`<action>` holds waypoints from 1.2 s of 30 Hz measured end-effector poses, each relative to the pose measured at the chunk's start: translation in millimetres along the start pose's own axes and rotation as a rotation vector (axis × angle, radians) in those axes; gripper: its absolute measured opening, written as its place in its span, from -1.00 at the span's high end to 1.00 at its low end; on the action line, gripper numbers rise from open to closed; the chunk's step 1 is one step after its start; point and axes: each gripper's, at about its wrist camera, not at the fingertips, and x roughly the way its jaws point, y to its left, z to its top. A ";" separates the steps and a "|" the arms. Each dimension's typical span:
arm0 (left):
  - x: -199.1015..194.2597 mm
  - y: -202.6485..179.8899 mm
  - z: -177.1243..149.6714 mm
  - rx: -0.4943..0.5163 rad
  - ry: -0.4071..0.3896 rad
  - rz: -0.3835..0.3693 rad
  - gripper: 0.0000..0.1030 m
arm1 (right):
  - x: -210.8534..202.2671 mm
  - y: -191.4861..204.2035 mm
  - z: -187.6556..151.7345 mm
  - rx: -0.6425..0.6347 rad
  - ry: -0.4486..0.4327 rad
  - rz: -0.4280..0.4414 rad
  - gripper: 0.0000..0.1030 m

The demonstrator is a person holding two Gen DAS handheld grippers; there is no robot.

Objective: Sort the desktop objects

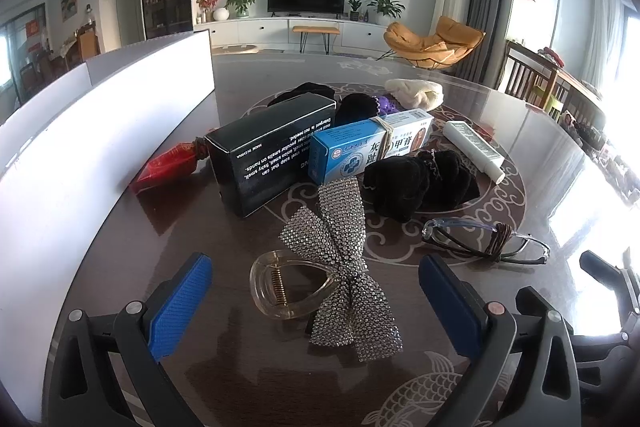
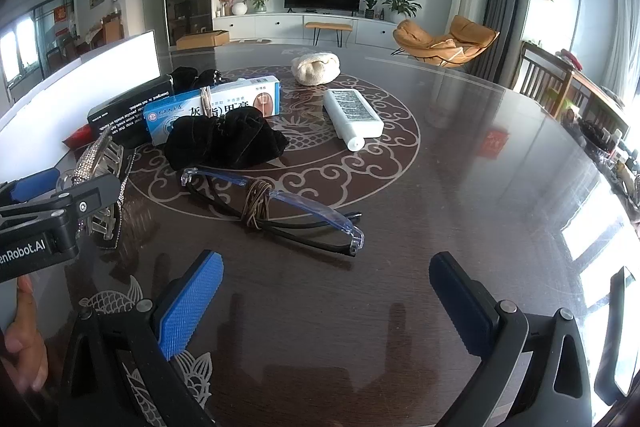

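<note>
A rhinestone bow hair clip (image 1: 344, 267) on a clear claw (image 1: 276, 287) lies on the dark table, right in front of my open left gripper (image 1: 316, 291), between its blue pads. Behind it stand a black box (image 1: 272, 155), a blue medicine box (image 1: 368, 147), a black velvet scrunchie (image 1: 416, 183), a white tube (image 1: 474, 151) and folded glasses (image 1: 484, 239). In the right wrist view my right gripper (image 2: 326, 291) is open and empty, low over bare table just short of the glasses (image 2: 276, 207). The scrunchie (image 2: 224, 139) and tube (image 2: 354, 115) lie farther back.
A white storage bin wall (image 1: 100, 131) runs along the table's left side. A red packet (image 1: 168, 163) lies by the black box. A cream fluffy item (image 2: 316, 67) and more dark hair pieces (image 1: 352, 103) sit at the back. The left gripper's body (image 2: 48, 223) and a hand (image 2: 24, 343) show at left.
</note>
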 end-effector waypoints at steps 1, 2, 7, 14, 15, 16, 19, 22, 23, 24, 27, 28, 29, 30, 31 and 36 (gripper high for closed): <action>0.0 0.2 0.1 -0.002 0.001 -0.001 -1.00 | -0.1 0.1 -0.1 0.000 0.000 0.000 -1.00; 0.2 0.6 0.1 -0.004 0.002 -0.003 -1.00 | 0.0 0.0 0.0 0.000 0.000 0.000 -1.00; 1.5 3.6 0.2 -0.020 0.009 -0.010 -1.00 | -0.1 0.0 0.1 0.000 0.000 0.000 -1.00; 3.2 9.0 0.0 -0.049 0.017 -0.024 -1.00 | -0.1 0.1 0.1 0.000 0.000 0.000 -1.00; 3.6 9.7 0.2 -0.053 0.019 -0.027 -1.00 | 0.0 0.0 0.1 0.000 0.000 -0.001 -1.00; 4.0 10.4 0.3 -0.057 0.020 -0.029 -1.00 | 0.0 0.2 0.1 0.000 0.001 -0.001 -1.00; 5.2 11.8 -0.1 -0.068 0.021 -0.033 -1.00 | 0.0 0.0 0.1 0.000 0.000 -0.001 -1.00; 5.9 11.4 -0.1 -0.068 0.020 -0.032 -1.00 | -0.1 0.1 0.1 0.000 0.000 -0.001 -1.00; 5.9 10.8 -0.1 -0.065 0.020 -0.031 -1.00 | -0.1 0.1 0.1 0.000 0.001 -0.002 -1.00; 5.9 10.5 0.1 -0.063 0.019 -0.031 -1.00 | -0.1 0.0 0.2 0.001 0.001 -0.002 -1.00; 5.9 9.5 0.4 -0.059 0.018 -0.030 -1.00 | 0.0 0.1 0.2 0.001 0.001 -0.002 -1.00; 6.0 9.8 0.5 -0.059 0.018 -0.030 -1.00 | -0.1 0.0 0.2 0.001 0.001 -0.002 -1.00; 6.1 9.8 0.5 -0.060 0.018 -0.030 -1.00 | -0.1 0.0 0.2 0.000 0.001 -0.002 -1.00; 6.0 9.6 0.4 -0.061 0.018 -0.030 -1.00 | -0.1 0.0 0.2 0.001 0.001 -0.002 -1.00; 6.1 9.4 0.4 -0.061 0.018 -0.029 -1.00 | -0.2 0.0 0.2 0.001 0.000 -0.002 -1.00; 4.8 4.5 -0.2 -0.034 0.008 -0.014 -1.00 | 0.1 0.7 -0.3 -0.001 0.001 -0.002 -1.00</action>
